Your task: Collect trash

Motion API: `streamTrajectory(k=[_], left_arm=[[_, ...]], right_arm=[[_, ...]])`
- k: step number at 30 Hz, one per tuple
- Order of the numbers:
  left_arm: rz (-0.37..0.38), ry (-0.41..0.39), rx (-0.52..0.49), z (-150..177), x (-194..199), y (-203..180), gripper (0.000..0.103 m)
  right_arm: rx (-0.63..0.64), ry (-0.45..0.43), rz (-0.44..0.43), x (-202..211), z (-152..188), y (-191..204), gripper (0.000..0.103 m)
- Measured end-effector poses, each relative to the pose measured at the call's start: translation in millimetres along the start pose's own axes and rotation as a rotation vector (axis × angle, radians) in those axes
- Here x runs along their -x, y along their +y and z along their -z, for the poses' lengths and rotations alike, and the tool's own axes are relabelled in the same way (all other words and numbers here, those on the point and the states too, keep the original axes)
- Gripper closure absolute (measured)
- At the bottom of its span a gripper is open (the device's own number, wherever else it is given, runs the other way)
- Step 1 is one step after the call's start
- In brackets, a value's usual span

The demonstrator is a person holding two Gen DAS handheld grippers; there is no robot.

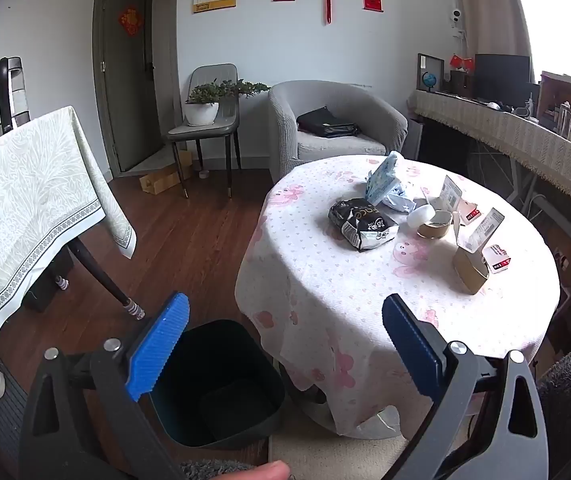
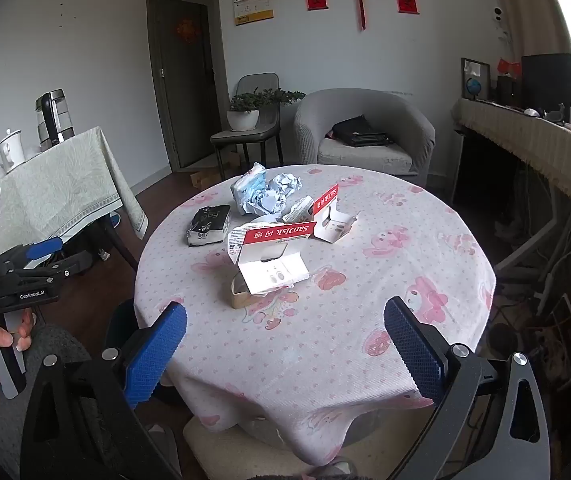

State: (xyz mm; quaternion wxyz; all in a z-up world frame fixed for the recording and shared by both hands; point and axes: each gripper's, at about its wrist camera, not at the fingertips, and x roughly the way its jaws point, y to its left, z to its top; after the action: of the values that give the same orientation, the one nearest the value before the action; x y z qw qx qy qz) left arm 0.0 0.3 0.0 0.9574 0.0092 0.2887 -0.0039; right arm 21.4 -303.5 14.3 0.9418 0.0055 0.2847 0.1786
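Trash lies on a round table with a pink-patterned cloth: a black snack bag, crumpled blue-white wrappers, two red-white SanDisk cards, and tape rolls. A black bin stands on the floor left of the table. My left gripper is open and empty, above the bin and the table edge. My right gripper is open and empty over the table's near edge. The left gripper also shows in the right wrist view.
A second table with a green-white cloth holds a kettle at the left. A grey armchair with a black bag, a chair with a potted plant, and a cluttered side counter stand behind.
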Motion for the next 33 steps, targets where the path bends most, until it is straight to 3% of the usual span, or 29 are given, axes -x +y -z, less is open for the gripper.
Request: streamTrajectory(k=[33], left_arm=[[-0.004, 0.001, -0.012, 2.1, -0.9, -3.8, 0.004]], right_arm=[[0.010, 0.006, 0.008, -0.2, -0.6, 0.5, 0.003]])
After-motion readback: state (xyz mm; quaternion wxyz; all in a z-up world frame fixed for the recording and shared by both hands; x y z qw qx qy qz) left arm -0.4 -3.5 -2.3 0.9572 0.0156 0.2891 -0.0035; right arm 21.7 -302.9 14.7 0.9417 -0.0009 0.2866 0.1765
